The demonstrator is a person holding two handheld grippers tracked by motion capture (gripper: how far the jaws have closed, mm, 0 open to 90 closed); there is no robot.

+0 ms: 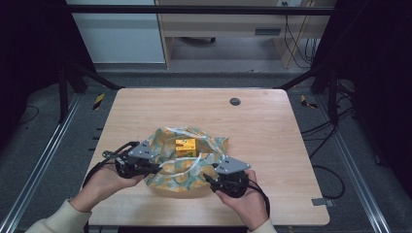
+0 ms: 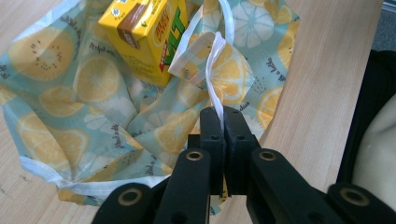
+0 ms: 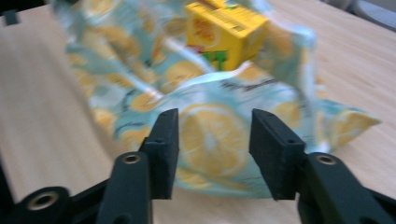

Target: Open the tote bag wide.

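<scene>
A lemon-print cloth bag point(image 1: 187, 172) lies crumpled near the table's front edge, with a yellow drink carton point(image 1: 185, 146) standing inside it. At the bag's left side my left gripper point(image 1: 156, 167) is shut on the bag's white strap point(image 2: 215, 79). The left gripper view shows the jaws point(image 2: 223, 116) pinching that strap just below the carton point(image 2: 144, 32) and the printed cloth point(image 2: 70, 93). My right gripper point(image 1: 208, 177) is at the bag's right front corner. Its jaws point(image 3: 215, 126) stand open, with a fold of the bag point(image 3: 205, 93) just beyond them and untouched. The carton point(image 3: 224, 32) rises behind.
The wooden table point(image 1: 262, 131) has a round cable hole point(image 1: 235, 101) at the back right. Black frame posts flank the table on both sides. The person's hands and light sleeves come in from the front edge.
</scene>
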